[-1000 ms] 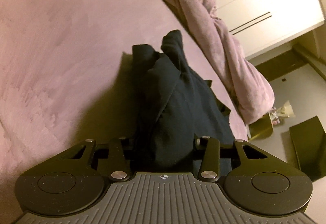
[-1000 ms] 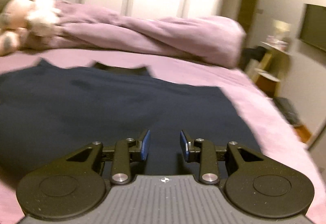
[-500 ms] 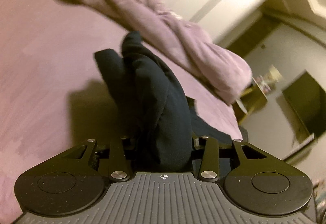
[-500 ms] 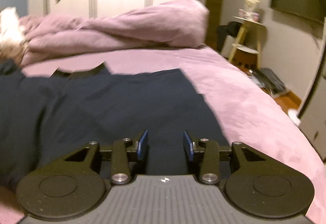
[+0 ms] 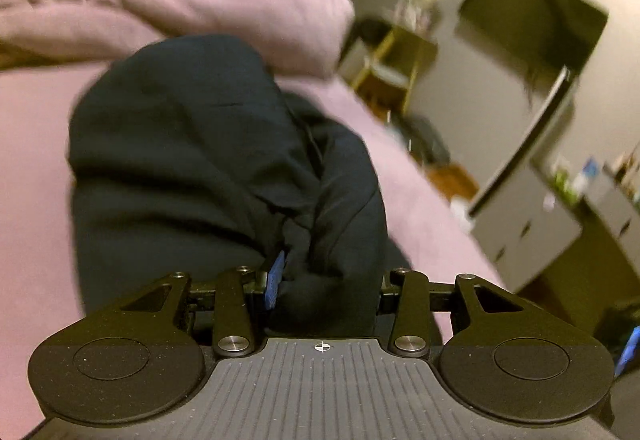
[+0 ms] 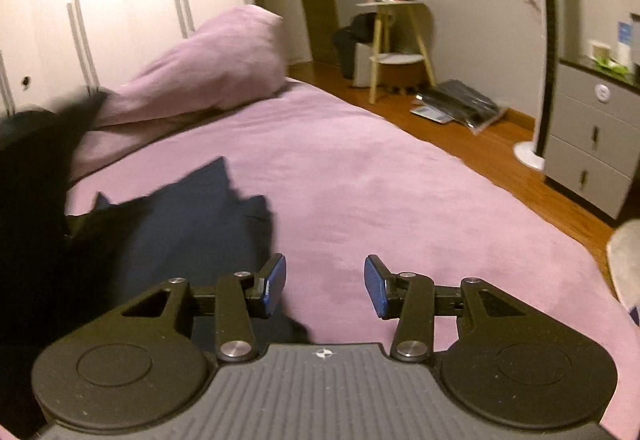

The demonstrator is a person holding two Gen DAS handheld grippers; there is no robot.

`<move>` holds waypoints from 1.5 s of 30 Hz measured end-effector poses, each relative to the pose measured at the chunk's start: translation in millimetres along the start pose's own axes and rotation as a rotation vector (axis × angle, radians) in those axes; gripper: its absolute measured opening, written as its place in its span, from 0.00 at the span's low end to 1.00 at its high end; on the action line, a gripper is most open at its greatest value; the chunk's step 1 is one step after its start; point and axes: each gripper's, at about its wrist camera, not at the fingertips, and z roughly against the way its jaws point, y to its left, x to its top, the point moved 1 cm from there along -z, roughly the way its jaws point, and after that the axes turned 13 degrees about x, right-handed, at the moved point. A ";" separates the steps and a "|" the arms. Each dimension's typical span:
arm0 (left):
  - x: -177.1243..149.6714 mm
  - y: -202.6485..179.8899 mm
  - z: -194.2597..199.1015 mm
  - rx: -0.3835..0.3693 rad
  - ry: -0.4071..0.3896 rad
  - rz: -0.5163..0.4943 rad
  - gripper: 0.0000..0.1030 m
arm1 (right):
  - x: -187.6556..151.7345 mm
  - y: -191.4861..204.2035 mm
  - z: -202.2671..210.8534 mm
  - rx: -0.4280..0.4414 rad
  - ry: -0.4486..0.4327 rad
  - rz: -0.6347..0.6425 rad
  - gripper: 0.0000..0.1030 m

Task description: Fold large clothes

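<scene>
A large dark navy garment (image 5: 208, 144) hangs bunched from my left gripper (image 5: 324, 280), which is shut on a thick fold of it and holds it above the pink bed (image 5: 28, 168). One blue pad (image 5: 274, 278) shows; the other is hidden by cloth. In the right wrist view the garment (image 6: 192, 216) lies partly on the bed (image 6: 380, 192) at the left, with a raised dark part (image 6: 36, 168) at the far left. My right gripper (image 6: 325, 286) is open and empty, just right of the garment's edge, over bare bedspread.
A rolled pink duvet (image 6: 208, 60) lies along the bed's far side before white wardrobes (image 6: 100, 0). Past the bed's right edge: wooden floor, a small side table (image 6: 394, 40), a dark bag (image 6: 460, 104), a tower fan (image 6: 546, 52), grey drawers (image 6: 592, 136).
My left gripper has lifted and swung the bunched garment toward the right. My right gripper has moved right, off the spread cloth onto bare bedspread, still open.
</scene>
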 end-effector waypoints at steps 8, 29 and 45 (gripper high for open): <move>-21.9 -30.0 4.9 -0.047 -0.026 -0.015 0.81 | -0.4 -33.1 13.5 -0.027 0.006 -0.055 0.45; -36.3 128.8 64.1 0.212 -0.012 0.421 0.85 | 33.3 111.4 -23.0 0.428 0.254 0.231 0.55; -41.3 131.5 24.8 0.206 0.016 0.447 0.82 | -11.9 54.6 -11.6 0.438 0.159 0.148 0.55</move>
